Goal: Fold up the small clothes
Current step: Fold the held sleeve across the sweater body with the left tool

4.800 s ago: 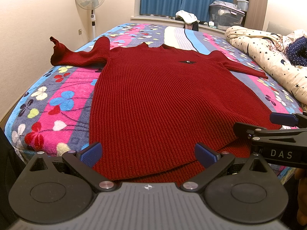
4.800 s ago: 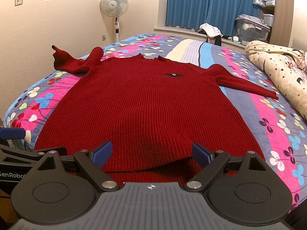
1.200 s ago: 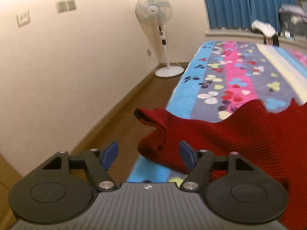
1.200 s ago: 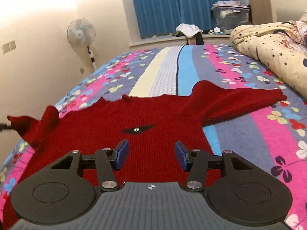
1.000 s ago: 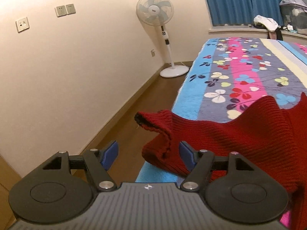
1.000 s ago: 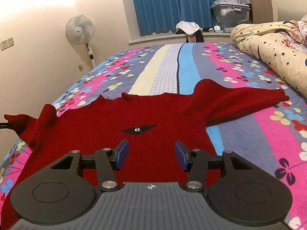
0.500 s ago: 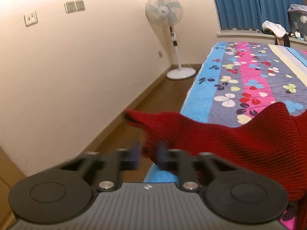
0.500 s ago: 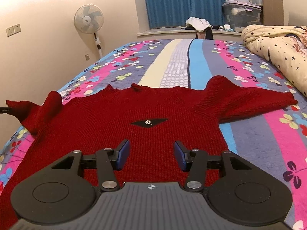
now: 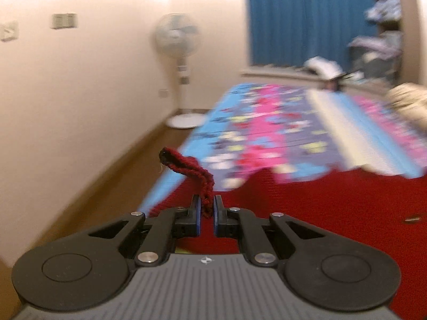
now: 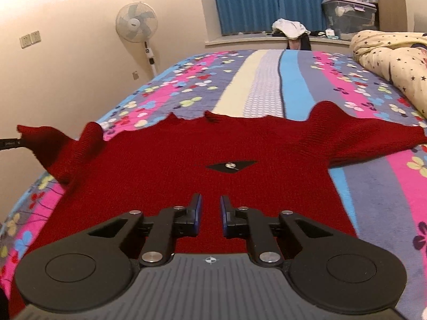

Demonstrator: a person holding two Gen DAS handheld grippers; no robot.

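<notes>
**Left cuff pinched**

The left gripper is clamped on the cuff of the red sweater, which lies spread flat on the floral bedspread. Over its chest, the right gripper is closing with nothing between its pads

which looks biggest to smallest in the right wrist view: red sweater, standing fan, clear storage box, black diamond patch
1. red sweater, by far the largest
2. standing fan and clear storage box look about alike; both sit far off, so unranked
3. black diamond patch, smallest
</notes>
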